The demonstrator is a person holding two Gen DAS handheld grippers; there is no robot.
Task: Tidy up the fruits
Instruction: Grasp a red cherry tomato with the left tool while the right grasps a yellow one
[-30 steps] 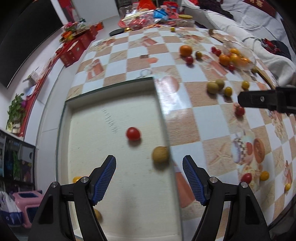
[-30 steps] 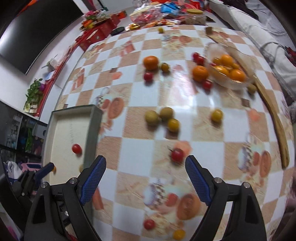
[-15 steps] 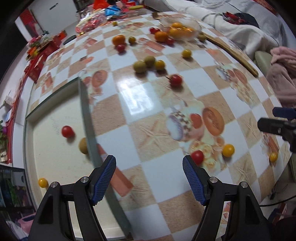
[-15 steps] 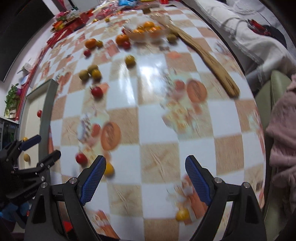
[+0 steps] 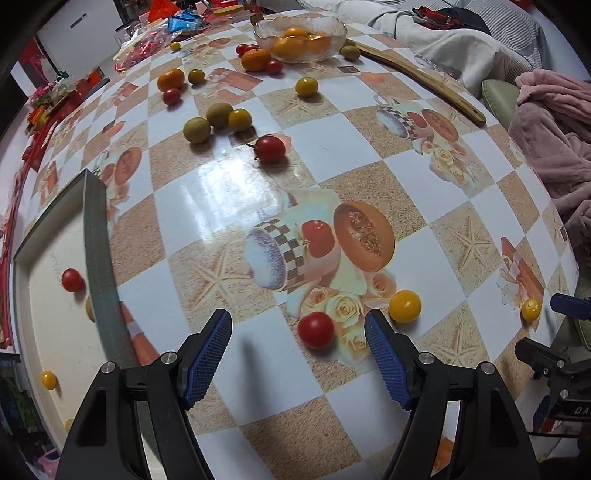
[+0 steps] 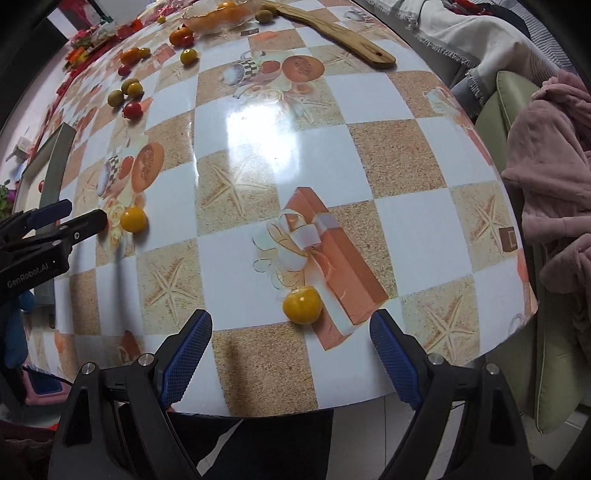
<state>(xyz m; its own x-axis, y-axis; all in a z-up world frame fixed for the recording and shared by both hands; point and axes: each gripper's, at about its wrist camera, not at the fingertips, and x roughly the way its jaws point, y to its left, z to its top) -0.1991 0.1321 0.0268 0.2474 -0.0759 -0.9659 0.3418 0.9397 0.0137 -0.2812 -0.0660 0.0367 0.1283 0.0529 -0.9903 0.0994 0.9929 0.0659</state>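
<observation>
Presently, 2 hand-held grippers over a table with a checkered, fruit-printed cover.

Left gripper: jaws spread wide, nothing between the pads, pointing steeply down. A red cherry tomato lies on the cover between its fingers, nearer the right one, touching neither. A yellow cherry tomato sits just beyond that right finger.

Right gripper: jaws spread wide, empty, pointing down near the table's front edge. A yellow tomato lies between its fingers, a little ahead of the tips, untouched, on a printed gift box.

Tray: shallow, green-rimmed, cream floor, at the table's left side. In it: 1 red tomato, 1 small yellow tomato, 1 brownish fruit partly hidden behind the rim.

Glass bowl: far end of the table, holding several orange fruits.

Loose on the cover, mid to far table: 1 stemmed red tomato; a cluster of 2 green fruits and 1 yellow; 1 yellow fruit alone; oranges and small red tomatoes near the bowl.

Wooden stick: long, along the far right edge.

Pink blanket: right of the table.
</observation>
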